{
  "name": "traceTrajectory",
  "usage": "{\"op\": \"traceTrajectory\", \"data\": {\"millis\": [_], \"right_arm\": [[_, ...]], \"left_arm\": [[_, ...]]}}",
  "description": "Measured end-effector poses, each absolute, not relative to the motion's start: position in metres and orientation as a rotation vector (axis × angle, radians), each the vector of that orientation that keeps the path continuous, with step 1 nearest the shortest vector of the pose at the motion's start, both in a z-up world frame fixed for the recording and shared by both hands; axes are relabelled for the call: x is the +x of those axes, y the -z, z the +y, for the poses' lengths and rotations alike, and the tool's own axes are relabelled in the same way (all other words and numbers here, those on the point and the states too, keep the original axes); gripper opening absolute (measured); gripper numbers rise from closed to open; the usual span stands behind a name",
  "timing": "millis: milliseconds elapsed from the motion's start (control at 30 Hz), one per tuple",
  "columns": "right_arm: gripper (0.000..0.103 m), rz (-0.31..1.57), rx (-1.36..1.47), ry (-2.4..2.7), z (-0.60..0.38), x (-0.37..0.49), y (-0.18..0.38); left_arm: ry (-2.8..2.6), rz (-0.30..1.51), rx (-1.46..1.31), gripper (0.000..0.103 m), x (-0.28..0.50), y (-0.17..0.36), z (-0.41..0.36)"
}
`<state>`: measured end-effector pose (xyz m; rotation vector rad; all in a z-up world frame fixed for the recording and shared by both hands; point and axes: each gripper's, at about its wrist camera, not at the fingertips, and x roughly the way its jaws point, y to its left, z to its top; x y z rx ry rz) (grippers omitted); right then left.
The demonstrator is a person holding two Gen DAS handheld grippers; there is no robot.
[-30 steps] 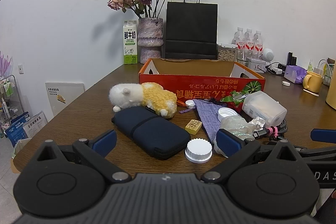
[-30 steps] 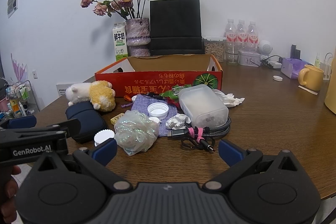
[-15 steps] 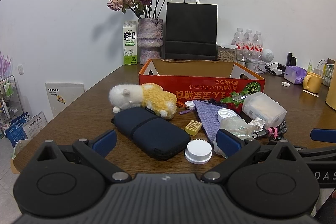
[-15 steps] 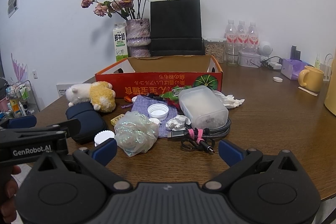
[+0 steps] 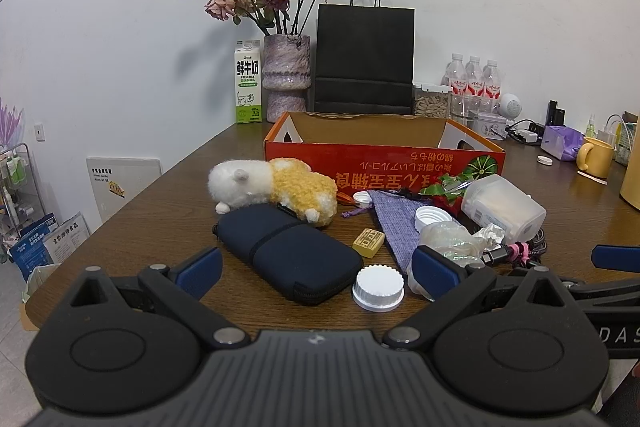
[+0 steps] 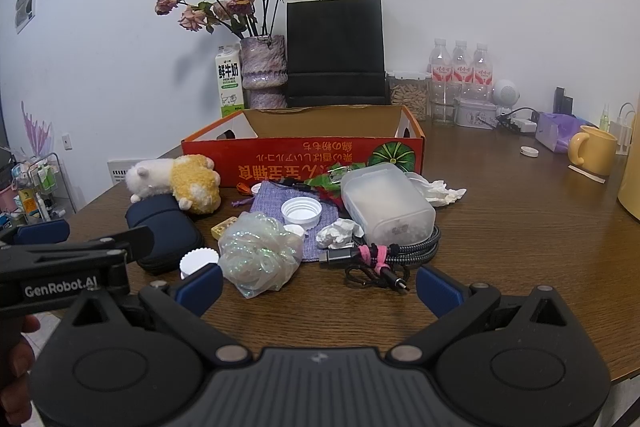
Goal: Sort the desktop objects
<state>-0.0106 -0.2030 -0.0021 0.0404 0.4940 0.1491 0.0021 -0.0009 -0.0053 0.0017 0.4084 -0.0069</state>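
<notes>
An open red cardboard box (image 5: 384,163) (image 6: 304,163) stands mid-table. In front of it lie a white-and-yellow plush toy (image 5: 276,187) (image 6: 176,181), a navy zip case (image 5: 292,251) (image 6: 164,231), a white ribbed cap (image 5: 378,287), a small yellow block (image 5: 368,238), a purple cloth pouch (image 5: 396,219) (image 6: 276,203), an iridescent plastic bundle (image 6: 260,255), a frosted plastic container (image 6: 386,203) (image 5: 502,207) and a coiled cable (image 6: 384,255). My left gripper (image 5: 316,267) hangs open just short of the case. My right gripper (image 6: 318,285) is open near the bundle and cable.
At the back stand a vase of dried roses (image 5: 286,79), a milk carton (image 5: 248,83), a black paper bag (image 5: 364,59) and water bottles (image 5: 474,79). A yellow mug (image 6: 592,149) sits at the right. The table's left edge drops to floor clutter (image 5: 44,243).
</notes>
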Motion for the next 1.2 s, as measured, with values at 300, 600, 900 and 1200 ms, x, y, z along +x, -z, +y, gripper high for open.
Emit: {"op": "traceTrajectory", "data": {"millis": [300,600,900,1200], "right_arm": [[0.103,0.495,0.041,-0.150,-0.2026,-0.0107,0.0030],[0.103,0.496,0.039,-0.150,-0.2025,-0.0106,0.0032],[0.103,0.496,0.038,-0.149,-0.2024,-0.0105,0.0037],[0.103,0.498,0.035,-0.150,-0.2021,-0.0104,0.0074]], "left_arm": [[0.006,0.409,0.002,0.103,0.0019,0.0053,-0.0009],[0.006,0.411,0.001,0.103,0.0011,0.0061,-0.0005],[0.008,0.413,0.001,0.103,0.0009,0.0076,0.0002],[0.011,0.417,0.002,0.103,-0.0002,0.0135,0.0003]]}}
